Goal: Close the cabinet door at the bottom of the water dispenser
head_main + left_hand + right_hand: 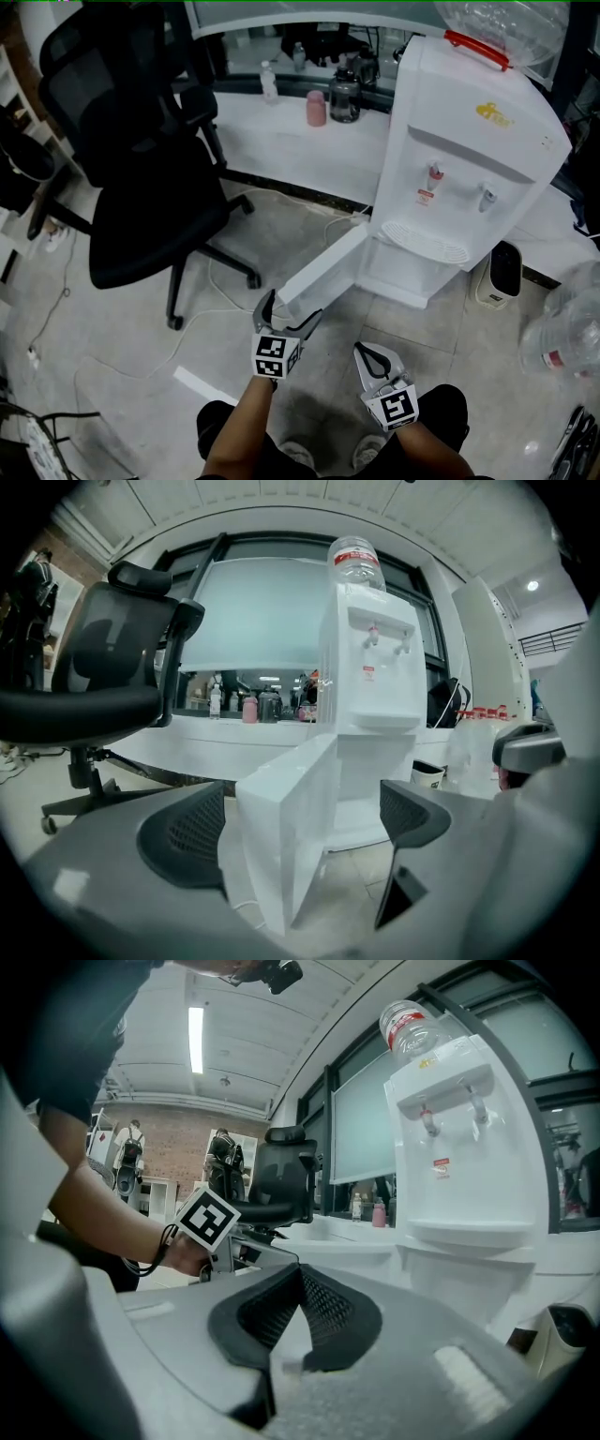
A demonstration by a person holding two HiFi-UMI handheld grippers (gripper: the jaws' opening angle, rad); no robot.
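Note:
The white water dispenser (469,159) stands at the right with a bottle on top. Its bottom cabinet door (323,272) is swung wide open toward me. My left gripper (292,311) is open, and its jaws straddle the door's free edge. In the left gripper view the door (281,846) stands between the two black pads (183,832) with a gap on each side. My right gripper (364,352) hovers lower right of the door, shut and holding nothing. The right gripper view shows its jaws (300,1274) meeting at the tips, with the dispenser (450,1138) ahead to the right.
A black office chair (141,159) stands to the left of the door. Behind runs a white desk (281,141) with bottles and a pink cup (316,108). Cables (216,300) trail on the floor. A small bin (504,272) and a clear water bottle (567,328) sit at the right.

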